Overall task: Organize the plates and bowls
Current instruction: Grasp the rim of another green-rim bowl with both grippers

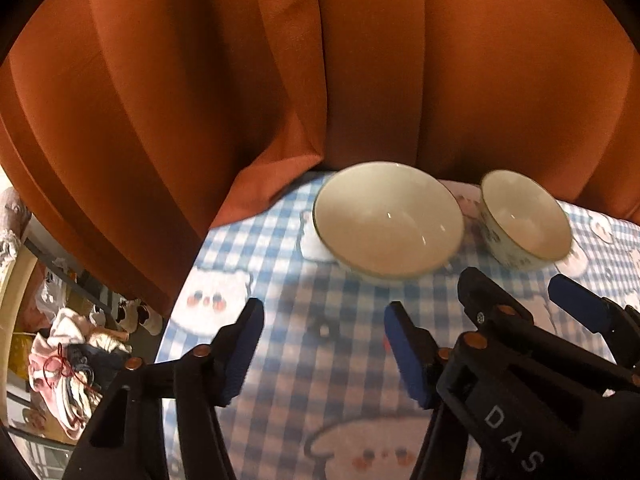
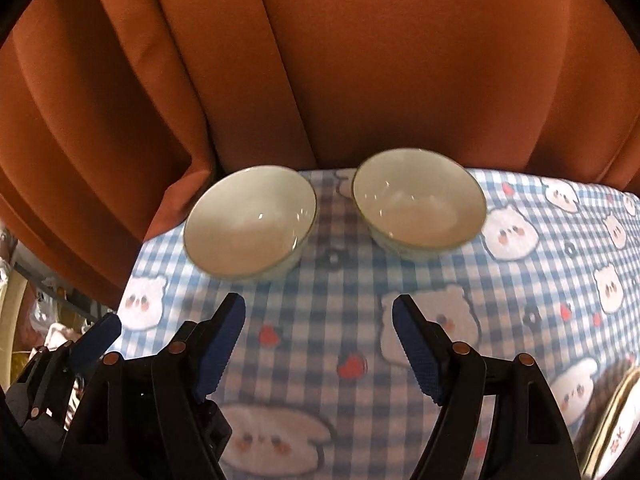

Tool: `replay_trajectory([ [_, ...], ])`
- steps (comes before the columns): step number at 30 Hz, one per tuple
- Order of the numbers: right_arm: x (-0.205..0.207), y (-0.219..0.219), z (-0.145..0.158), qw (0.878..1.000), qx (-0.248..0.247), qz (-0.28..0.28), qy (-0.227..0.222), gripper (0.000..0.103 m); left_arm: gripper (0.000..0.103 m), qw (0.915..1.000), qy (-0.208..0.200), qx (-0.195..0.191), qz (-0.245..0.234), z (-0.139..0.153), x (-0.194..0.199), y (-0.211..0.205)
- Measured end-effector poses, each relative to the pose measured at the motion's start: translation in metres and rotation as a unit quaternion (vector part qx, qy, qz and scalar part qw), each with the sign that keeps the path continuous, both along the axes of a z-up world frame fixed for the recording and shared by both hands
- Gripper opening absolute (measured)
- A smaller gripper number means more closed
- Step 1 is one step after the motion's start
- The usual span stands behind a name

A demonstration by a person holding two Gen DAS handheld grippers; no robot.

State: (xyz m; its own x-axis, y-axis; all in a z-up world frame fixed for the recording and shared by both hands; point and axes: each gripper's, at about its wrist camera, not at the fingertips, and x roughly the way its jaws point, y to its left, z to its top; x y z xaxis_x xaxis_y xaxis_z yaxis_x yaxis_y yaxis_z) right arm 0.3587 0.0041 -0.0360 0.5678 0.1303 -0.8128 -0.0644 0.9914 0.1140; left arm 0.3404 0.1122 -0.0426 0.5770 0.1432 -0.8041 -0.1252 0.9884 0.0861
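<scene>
Two empty cream bowls stand side by side at the far edge of the table, in front of an orange curtain. The wider bowl (image 1: 388, 220) (image 2: 250, 222) is on the left. The smaller bowl (image 1: 524, 220) (image 2: 418, 200), with a printed outside, is on the right. My left gripper (image 1: 324, 340) is open just short of the wider bowl, with only cloth between its blue pads. My right gripper (image 2: 320, 336) (image 1: 528, 292) is open too, short of the gap between the bowls and touching neither. One left-gripper finger (image 2: 96, 338) shows at the right wrist view's lower left.
A blue-and-white checked tablecloth (image 2: 360, 288) with bear faces covers the table. The orange curtain (image 1: 280, 80) hangs right behind the bowls. The table's left edge drops to floor clutter (image 1: 76, 352). A plate rim (image 2: 616, 420) shows at the near right.
</scene>
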Motion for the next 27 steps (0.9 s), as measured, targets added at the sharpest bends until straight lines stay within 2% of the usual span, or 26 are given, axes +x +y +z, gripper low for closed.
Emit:
replay_trajectory([
  [4, 0.02, 0.003, -0.003, 1.0, -0.002, 0.002, -0.015, 0.077, 0.058, 0.9998, -0.016, -0.003, 0.015, -0.01, 0.021, 0.005],
  [7, 0.038, 0.004, -0.012, 1.0, 0.008, 0.002, -0.013, 0.07, 0.053, 0.9997, -0.013, -0.003, 0.022, -0.019, 0.038, 0.01],
  [11, 0.061, 0.007, -0.024, 1.0, 0.016, 0.002, -0.012, 0.066, 0.049, 0.9992, -0.016, 0.014, 0.033, -0.028, 0.059, 0.012],
  [16, 0.084, 0.01, -0.036, 1.0, 0.026, 0.002, -0.002, 0.052, 0.04, 0.999, -0.014, 0.014, 0.039, -0.036, 0.078, 0.014],
  [18, 0.089, 0.01, -0.038, 1.0, 0.031, 0.002, -0.003, 0.041, 0.035, 0.9989, -0.017, 0.019, 0.039, -0.036, 0.082, 0.014],
  [20, 0.093, 0.01, -0.04, 1.0, 0.028, 0.003, -0.005, 0.04, 0.031, 0.9989, -0.013, 0.02, 0.04, -0.038, 0.086, 0.014],
  [23, 0.099, 0.01, -0.045, 0.999, 0.032, 0.006, 0.001, 0.025, 0.025, 0.9991, -0.005, 0.015, 0.04, -0.043, 0.091, 0.014],
  [25, 0.101, 0.01, -0.048, 0.999, 0.033, 0.009, 0.001, 0.023, 0.017, 0.9992, 0.001, 0.011, 0.038, -0.046, 0.095, 0.013],
  [27, 0.104, 0.008, -0.052, 0.999, 0.039, 0.01, 0.006, 0.016, 0.017, 0.9991, 0.002, 0.015, 0.04, -0.047, 0.096, 0.011],
])
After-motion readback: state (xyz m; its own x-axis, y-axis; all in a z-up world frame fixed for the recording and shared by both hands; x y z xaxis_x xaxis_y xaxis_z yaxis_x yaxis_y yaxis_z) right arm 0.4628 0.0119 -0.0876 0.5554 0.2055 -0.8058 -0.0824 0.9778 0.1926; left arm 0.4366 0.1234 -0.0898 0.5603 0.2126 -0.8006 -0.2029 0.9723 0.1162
